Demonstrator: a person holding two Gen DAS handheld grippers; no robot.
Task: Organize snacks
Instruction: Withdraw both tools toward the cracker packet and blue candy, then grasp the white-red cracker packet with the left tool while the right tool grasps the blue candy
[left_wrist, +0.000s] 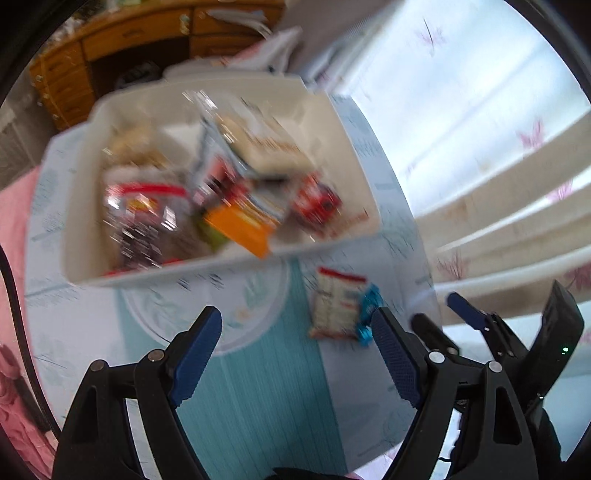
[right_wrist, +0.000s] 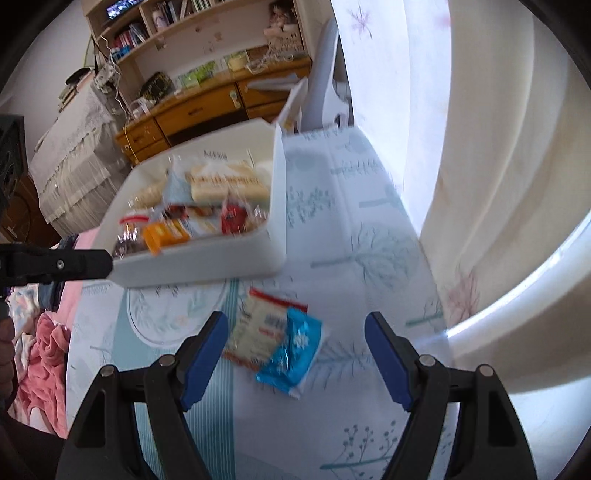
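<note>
A white bin (left_wrist: 343, 122) (right_wrist: 207, 266) on the patterned table holds several snack packs, among them an orange box (left_wrist: 240, 225) (right_wrist: 164, 232) and a red pack (left_wrist: 316, 203) (right_wrist: 233, 218). Two packs lie on the table in front of it: a cream pack with a red edge (left_wrist: 332, 306) (right_wrist: 258, 325) and a blue foil pack (left_wrist: 369, 314) (right_wrist: 295, 350) overlapping it. My left gripper (left_wrist: 295, 354) is open and empty, above the table short of the bin. My right gripper (right_wrist: 295, 358) is open and empty, over the two loose packs; it also shows in the left wrist view (left_wrist: 436, 310).
A cream curtain (right_wrist: 498, 184) hangs close on the right of the table. A wooden desk with drawers (right_wrist: 207, 103) and shelves stand behind. Pink bedding (right_wrist: 40, 354) lies at the left. The left gripper's finger (right_wrist: 74, 264) reaches in at the bin's left corner.
</note>
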